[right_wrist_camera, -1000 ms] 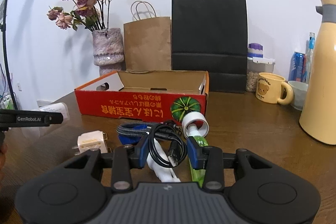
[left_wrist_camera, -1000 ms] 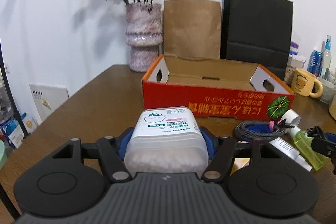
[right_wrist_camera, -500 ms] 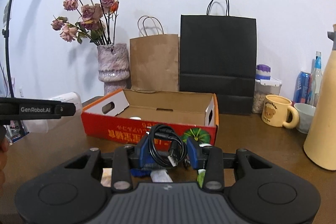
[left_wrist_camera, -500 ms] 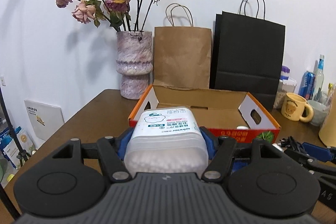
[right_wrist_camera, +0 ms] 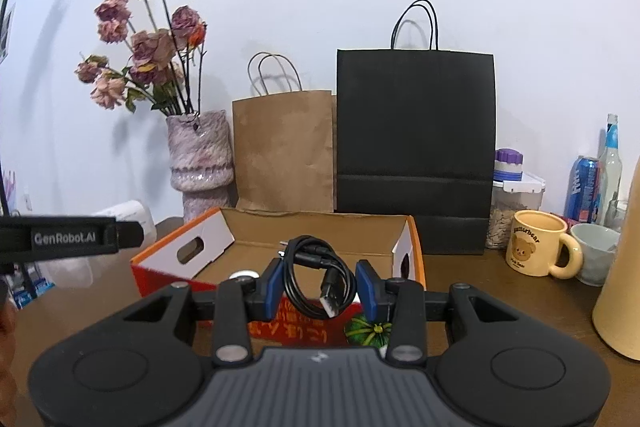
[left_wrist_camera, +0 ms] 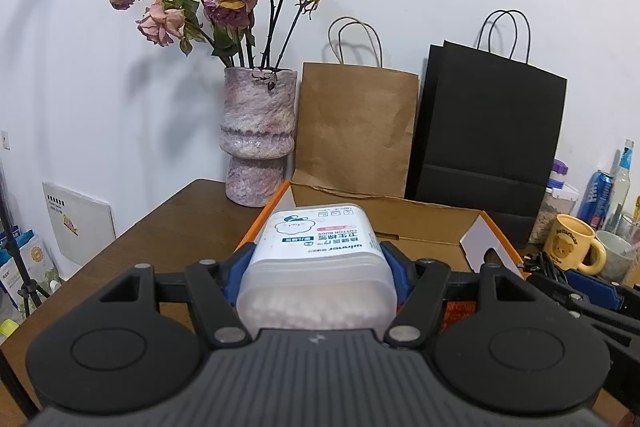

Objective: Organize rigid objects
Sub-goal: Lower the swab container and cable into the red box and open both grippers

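Both tongs are higher now, closer to the cardboard box [right_wrist_camera: 316, 243] at 12 o'clock. Left tongs [left_wrist_camera: 316, 267] pinch the cotton bud tub [left_wrist_camera: 316, 259]; right tongs [right_wrist_camera: 320, 285] pinch the coiled cable [right_wrist_camera: 316, 275], probably going in next.

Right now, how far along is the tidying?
Midway, it seems. Done: one small white thing already lies in the box. In hand: the left gripper holds a swab tub and the right gripper a coiled cable, both near the box. Left: dropping both in; other items are out of view.
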Demonstrator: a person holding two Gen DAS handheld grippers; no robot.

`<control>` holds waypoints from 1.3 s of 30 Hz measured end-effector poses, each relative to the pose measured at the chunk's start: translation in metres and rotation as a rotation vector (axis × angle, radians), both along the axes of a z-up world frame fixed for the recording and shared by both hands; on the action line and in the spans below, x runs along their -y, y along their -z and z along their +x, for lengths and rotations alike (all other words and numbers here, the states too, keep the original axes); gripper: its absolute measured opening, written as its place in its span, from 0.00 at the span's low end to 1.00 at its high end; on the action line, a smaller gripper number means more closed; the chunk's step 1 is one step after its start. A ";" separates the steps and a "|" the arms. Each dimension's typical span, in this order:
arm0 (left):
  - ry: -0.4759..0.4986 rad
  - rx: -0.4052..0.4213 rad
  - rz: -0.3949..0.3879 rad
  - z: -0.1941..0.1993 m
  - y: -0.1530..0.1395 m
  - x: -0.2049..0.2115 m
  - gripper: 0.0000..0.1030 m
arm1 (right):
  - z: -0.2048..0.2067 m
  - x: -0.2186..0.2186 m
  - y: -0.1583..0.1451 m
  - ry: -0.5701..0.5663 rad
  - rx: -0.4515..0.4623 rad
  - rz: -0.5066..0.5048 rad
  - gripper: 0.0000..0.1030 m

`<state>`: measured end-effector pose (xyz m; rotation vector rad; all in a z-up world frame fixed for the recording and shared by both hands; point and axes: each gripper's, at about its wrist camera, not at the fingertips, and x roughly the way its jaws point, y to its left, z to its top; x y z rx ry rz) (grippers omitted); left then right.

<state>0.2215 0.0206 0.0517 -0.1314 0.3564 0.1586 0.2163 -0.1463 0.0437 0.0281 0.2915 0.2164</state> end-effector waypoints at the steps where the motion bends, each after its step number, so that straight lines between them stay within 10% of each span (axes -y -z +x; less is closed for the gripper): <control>1: -0.003 0.000 0.000 0.003 0.000 0.000 0.65 | 0.003 -0.001 0.000 0.002 0.004 -0.002 0.36; 39: -0.040 -0.047 0.059 0.145 0.022 0.000 0.65 | 0.153 -0.002 0.007 0.008 -0.060 0.023 0.36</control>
